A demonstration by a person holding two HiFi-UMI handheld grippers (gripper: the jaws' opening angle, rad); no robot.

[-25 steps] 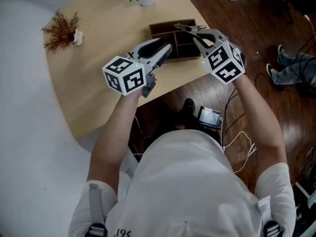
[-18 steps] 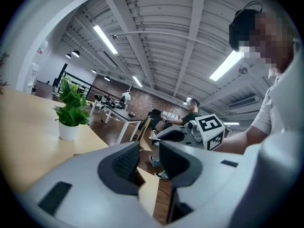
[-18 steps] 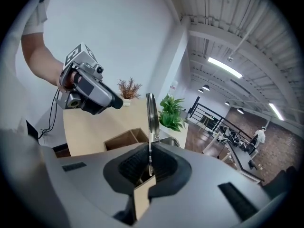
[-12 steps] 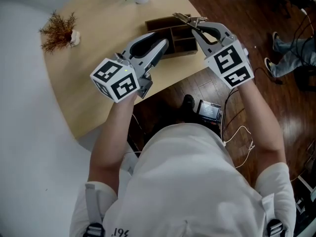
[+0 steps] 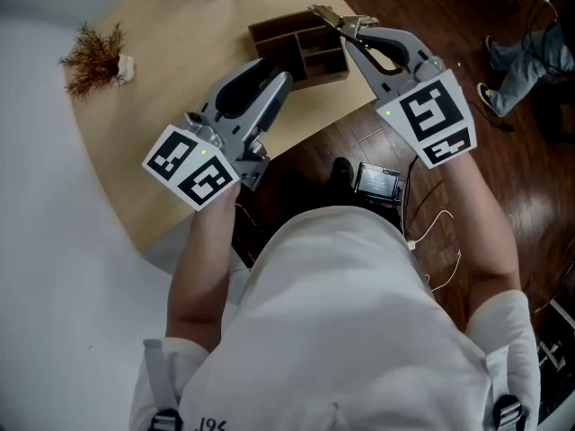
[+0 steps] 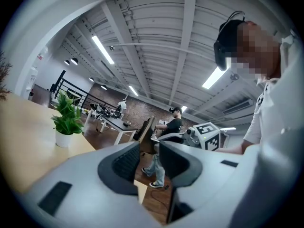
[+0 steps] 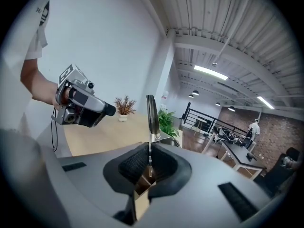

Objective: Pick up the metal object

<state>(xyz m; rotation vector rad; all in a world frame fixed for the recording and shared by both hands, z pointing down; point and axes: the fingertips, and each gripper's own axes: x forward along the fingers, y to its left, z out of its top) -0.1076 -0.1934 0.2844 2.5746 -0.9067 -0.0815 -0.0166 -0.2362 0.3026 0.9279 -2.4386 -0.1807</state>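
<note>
We hold the metal object (image 7: 151, 113) clenched in our right gripper (image 5: 348, 30), above the organizer (image 5: 269, 32) at twelve o'clock. Left gripper (image 5: 272, 77) gapes, empty. Lifting seems done; next, just a steady hold.

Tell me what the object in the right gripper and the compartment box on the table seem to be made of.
The metal object looks like steel: bright glints along its thin shaft; its upper end is darker, material unclear. The compartment box looks like dark-stained wood: matte brown walls, though laminate is possible.
</note>
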